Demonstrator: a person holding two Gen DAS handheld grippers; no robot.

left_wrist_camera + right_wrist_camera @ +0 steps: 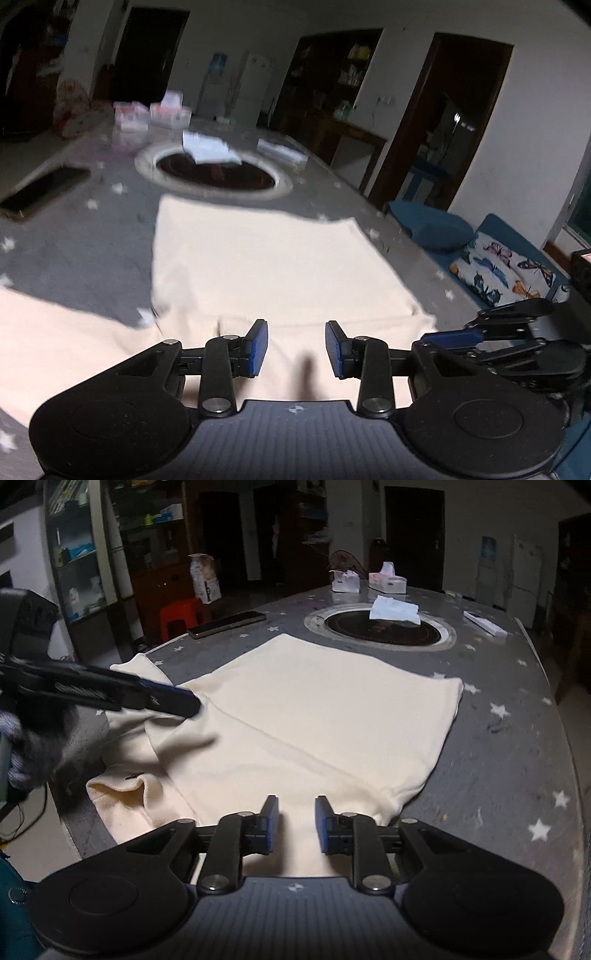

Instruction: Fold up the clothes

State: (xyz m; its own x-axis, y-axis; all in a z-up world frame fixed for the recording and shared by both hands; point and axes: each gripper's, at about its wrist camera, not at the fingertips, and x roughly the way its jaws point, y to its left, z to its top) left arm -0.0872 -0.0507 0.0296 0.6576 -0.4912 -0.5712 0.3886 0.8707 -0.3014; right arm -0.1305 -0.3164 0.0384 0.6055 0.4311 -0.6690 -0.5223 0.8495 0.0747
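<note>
A cream garment [266, 266] lies spread flat on the grey star-patterned table [81, 251]. One sleeve trails off to the left in the left wrist view [55, 332]. My left gripper [296, 349] is open and empty just above the garment's near edge. My right gripper [296, 825] is open and empty above the near hem of the garment [314, 716]. The left gripper also shows in the right wrist view [184, 701], its tip over the garment's left shoulder area. The right gripper shows at the right edge of the left wrist view [509, 332].
A round hotplate recess [380, 629] sits in the table middle with a white tissue [393, 609] on it. A dark phone [227, 624] lies at the left. Tissue packs [369, 581] stand at the far side. A small white box [484, 622] lies at the right. A red stool [181, 614] stands beside the table.
</note>
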